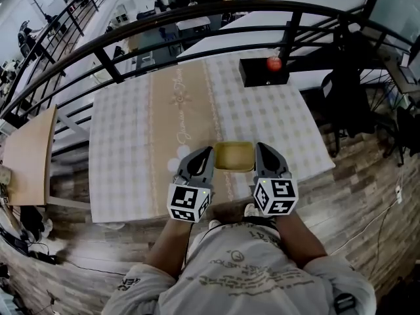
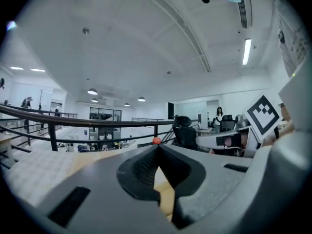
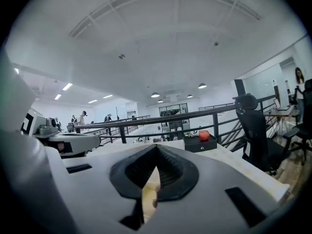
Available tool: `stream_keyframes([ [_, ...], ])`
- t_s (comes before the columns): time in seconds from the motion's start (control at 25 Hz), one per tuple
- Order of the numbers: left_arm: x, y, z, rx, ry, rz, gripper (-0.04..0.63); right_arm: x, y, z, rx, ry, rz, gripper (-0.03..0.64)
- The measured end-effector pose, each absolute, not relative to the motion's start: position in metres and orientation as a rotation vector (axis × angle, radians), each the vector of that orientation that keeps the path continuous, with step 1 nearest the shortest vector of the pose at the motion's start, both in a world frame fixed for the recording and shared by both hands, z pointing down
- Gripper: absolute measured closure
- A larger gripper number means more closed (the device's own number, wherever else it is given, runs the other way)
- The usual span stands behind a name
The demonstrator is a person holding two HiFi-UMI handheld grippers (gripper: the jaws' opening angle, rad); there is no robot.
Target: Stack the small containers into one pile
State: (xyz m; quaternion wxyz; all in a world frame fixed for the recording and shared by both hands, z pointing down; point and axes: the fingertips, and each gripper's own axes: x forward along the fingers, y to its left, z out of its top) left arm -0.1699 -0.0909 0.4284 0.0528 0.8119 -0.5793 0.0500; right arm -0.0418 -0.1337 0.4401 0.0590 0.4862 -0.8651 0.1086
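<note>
A small square yellow container [image 1: 234,156] sits on the checked tablecloth [image 1: 131,143] near the table's front edge. My left gripper [image 1: 207,152] lies just to its left and my right gripper [image 1: 261,148] just to its right, both pointing away from me. The container is between them, and I cannot tell whether either touches it. In the left gripper view the jaws of the left gripper [image 2: 157,148] meet at the tip, with a sliver of yellow below them. The right gripper [image 3: 156,148] is likewise shut, with nothing between its jaws. I see no other small container.
A black box [image 1: 263,72] with a red ball [image 1: 273,63] on it stands at the table's far right edge. A dark curved railing [image 1: 197,15] runs behind the table. A wooden board [image 1: 29,156] lies to the left, and an office chair [image 3: 256,130] stands at the right.
</note>
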Motion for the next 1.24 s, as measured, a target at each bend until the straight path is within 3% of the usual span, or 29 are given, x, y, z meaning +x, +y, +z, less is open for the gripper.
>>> stream_keyframes([
  [1.24, -0.196, -0.062, 0.434, 2.425, -1.803, 0.152, 0.589, -0.054, -0.089, 0.465, 1.577, -2.496, 0.365, 0.624],
])
